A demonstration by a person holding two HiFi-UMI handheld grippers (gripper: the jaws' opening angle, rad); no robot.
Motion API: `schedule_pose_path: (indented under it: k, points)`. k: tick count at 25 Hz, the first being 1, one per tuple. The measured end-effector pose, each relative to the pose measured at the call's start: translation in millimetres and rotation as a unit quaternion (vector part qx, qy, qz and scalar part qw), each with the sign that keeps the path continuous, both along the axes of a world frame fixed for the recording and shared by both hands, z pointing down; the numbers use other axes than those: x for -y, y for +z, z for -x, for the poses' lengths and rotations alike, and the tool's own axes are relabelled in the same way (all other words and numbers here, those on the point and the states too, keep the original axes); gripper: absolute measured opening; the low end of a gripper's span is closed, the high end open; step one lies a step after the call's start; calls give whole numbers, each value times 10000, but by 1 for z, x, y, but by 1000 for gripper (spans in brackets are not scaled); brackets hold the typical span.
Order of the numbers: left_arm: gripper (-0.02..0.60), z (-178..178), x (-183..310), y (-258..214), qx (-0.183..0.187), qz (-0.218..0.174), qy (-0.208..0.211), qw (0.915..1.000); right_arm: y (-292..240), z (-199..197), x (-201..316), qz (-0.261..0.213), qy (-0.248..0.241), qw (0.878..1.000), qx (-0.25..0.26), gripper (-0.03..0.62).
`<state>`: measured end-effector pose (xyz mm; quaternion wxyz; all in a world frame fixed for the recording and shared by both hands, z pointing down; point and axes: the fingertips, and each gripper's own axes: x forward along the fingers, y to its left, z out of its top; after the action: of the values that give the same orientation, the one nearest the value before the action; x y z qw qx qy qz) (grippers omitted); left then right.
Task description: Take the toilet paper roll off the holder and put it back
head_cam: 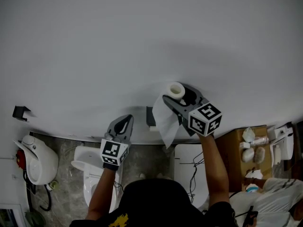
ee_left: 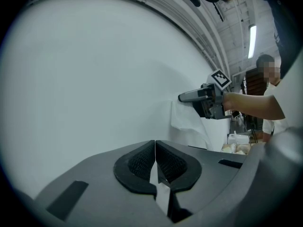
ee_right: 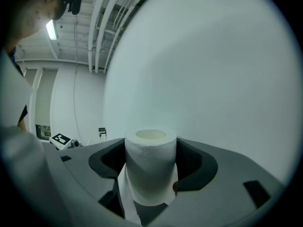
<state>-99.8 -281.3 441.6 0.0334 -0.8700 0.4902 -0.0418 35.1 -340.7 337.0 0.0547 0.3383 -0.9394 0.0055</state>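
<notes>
Our right gripper (head_cam: 179, 97) holds the toilet paper roll (head_cam: 176, 90) between wide-set jaws, pads pressing its sides, with a loose sheet (head_cam: 166, 123) hanging. The roll is off the holder (head_cam: 151, 117), at seven o'clock from it. We should squeeze lightly and line up the core. Our left gripper (head_cam: 124, 123) has its jaws closed and empty.

A white urinal (head_cam: 39, 161) and a toilet (head_cam: 84, 161) stand below the wall (head_cam: 142, 41), near a cardboard box (head_cam: 234, 155).

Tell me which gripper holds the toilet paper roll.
The right gripper: its jaws clamp the toilet paper roll, with a loose sheet hanging below it. The left gripper is shut and empty.
</notes>
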Motion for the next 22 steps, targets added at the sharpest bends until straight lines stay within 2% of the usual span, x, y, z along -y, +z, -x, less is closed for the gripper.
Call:
schedule_pose_path:
  k: [11, 22]
  points:
    - [18, 5, -1, 1, 20, 13, -59, 10000, 33, -3, 4, 122, 182, 9998, -1, 295]
    - [18, 4, -7, -3, 19, -46, -37, 10000, 58, 4, 2, -171, 266, 9992, -250, 295]
